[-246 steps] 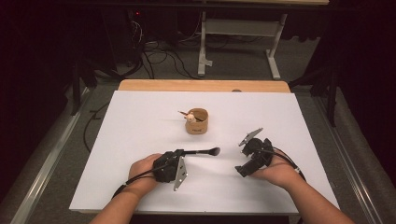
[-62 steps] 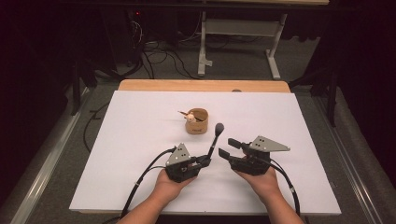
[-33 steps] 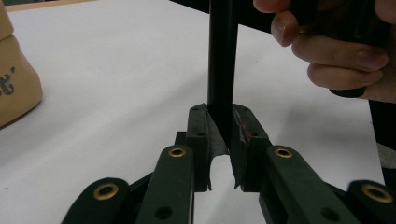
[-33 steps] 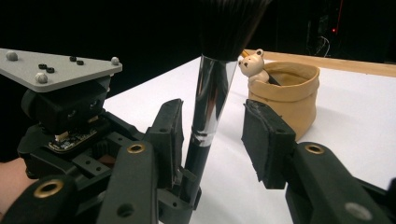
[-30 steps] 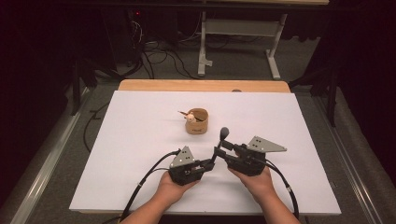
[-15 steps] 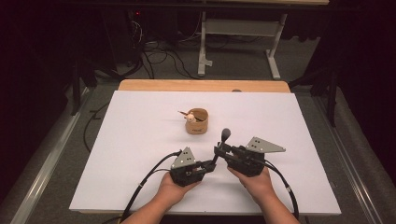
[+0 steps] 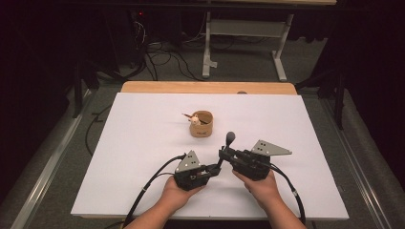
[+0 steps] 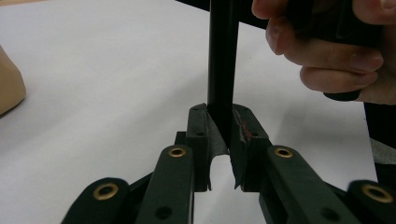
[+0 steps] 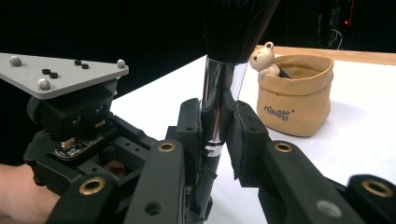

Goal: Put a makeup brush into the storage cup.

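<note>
Left hand-held gripper (image 7: pixel 213 170) is clamped on the brush (image 7: pixel 225 149) handle. Right hand-held gripper (image 7: pixel 224 153), jaws just closing, clamps its silver collar. The holder (image 7: pixel 202 124) stands at 11 o'clock.

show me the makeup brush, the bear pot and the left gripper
makeup brush (image 9: pixel 223 88), right gripper view, on its silver ferrule
bear pot (image 9: pixel 293 100), right gripper view, on its tan front wall
left gripper (image 8: pixel 219 135), left gripper view, midway between its fingertips
</note>
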The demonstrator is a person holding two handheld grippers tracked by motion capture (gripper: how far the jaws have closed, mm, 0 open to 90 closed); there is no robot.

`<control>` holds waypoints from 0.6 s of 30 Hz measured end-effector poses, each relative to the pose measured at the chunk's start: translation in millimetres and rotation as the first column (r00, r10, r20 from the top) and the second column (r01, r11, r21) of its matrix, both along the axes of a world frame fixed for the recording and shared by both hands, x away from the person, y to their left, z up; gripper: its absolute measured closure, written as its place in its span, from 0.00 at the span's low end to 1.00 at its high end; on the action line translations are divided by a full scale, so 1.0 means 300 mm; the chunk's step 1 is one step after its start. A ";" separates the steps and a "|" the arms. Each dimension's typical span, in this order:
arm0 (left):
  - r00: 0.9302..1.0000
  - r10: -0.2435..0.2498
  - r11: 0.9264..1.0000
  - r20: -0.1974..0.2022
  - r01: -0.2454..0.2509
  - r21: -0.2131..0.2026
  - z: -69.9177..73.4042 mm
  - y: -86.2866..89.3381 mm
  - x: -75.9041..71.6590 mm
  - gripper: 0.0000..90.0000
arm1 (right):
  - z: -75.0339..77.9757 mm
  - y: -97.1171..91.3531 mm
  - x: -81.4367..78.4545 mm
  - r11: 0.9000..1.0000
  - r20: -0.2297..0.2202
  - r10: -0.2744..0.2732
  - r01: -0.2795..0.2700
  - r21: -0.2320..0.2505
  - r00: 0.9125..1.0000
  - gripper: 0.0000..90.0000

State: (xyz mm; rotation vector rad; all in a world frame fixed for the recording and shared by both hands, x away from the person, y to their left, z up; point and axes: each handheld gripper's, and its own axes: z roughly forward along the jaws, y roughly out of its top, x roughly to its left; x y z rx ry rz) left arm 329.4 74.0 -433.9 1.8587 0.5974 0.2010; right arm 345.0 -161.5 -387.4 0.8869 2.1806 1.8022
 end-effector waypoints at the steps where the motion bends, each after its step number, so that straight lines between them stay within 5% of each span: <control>1: 1.000 -0.001 1.000 0.000 0.001 0.000 0.000 0.000 0.000 0.87 | 0.000 0.000 -0.001 1.000 0.002 0.001 -0.001 -0.001 1.000 0.87; 14: 1.000 -0.001 1.000 -0.002 0.001 -0.004 0.001 0.001 0.001 0.86 | 0.003 0.002 -0.005 1.000 0.007 0.012 -0.012 -0.002 1.000 0.88; 18: 1.000 -0.002 1.000 -0.006 0.002 -0.013 0.002 0.002 0.002 0.79 | 0.004 0.001 -0.005 1.000 0.014 0.009 -0.009 -0.005 1.000 0.88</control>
